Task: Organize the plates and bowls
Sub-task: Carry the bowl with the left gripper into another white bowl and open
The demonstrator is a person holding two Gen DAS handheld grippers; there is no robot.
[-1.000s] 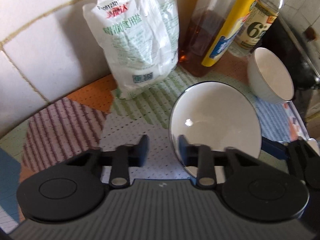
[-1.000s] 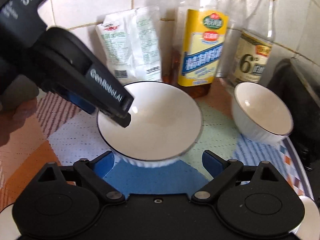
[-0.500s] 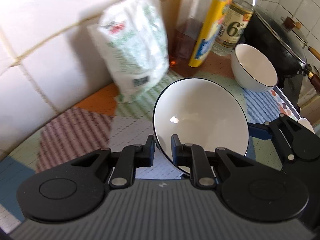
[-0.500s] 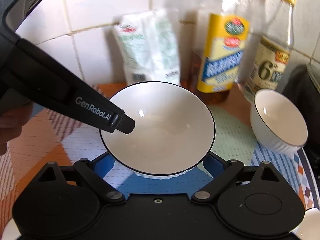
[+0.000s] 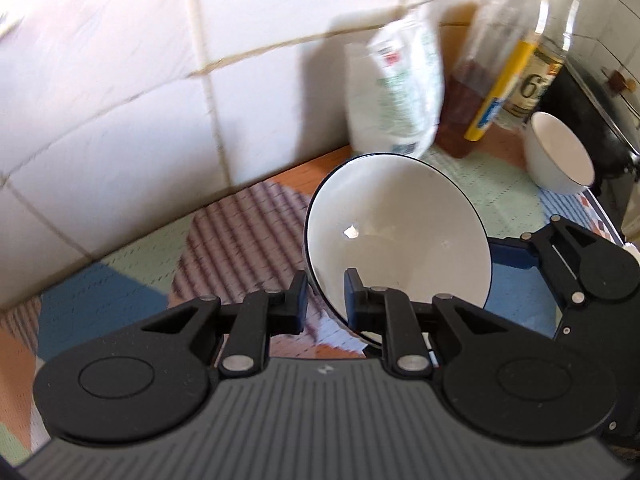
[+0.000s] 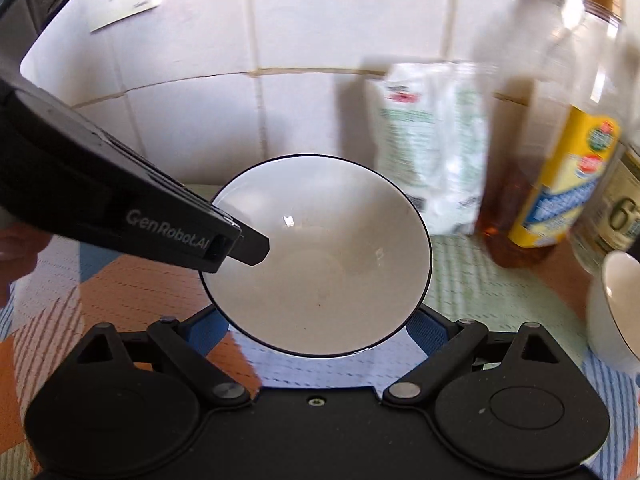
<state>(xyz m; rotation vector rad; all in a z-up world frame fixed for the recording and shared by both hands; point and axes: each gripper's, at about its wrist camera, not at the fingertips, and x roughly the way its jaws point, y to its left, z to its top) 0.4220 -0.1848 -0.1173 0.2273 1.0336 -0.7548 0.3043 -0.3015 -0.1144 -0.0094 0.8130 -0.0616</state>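
A white bowl with a dark rim [image 5: 400, 236] [image 6: 320, 256] is held tilted above the patterned mat. My left gripper [image 5: 326, 302] is shut on its rim, one finger inside and one outside; it also shows in the right wrist view [image 6: 236, 246]. My right gripper [image 6: 316, 332] is wide open, its blue-padded fingers on either side of the bowl's underside, apart from it as far as I can tell. The right gripper shows in the left wrist view [image 5: 560, 264]. A second, smaller white bowl [image 5: 558, 154] [image 6: 616, 308] stands on the mat at the right.
A white and green bag [image 5: 400, 92] [image 6: 432, 140], an oil bottle with a yellow label [image 5: 480, 72] [image 6: 560, 168] and a vinegar bottle [image 5: 540, 64] stand against the tiled wall. A black wok [image 5: 592, 112] sits at the far right.
My left gripper has closed on the bowl's rim and lifted and carried the bowl leftward. The bottles and the small bowl have shifted right in both views.
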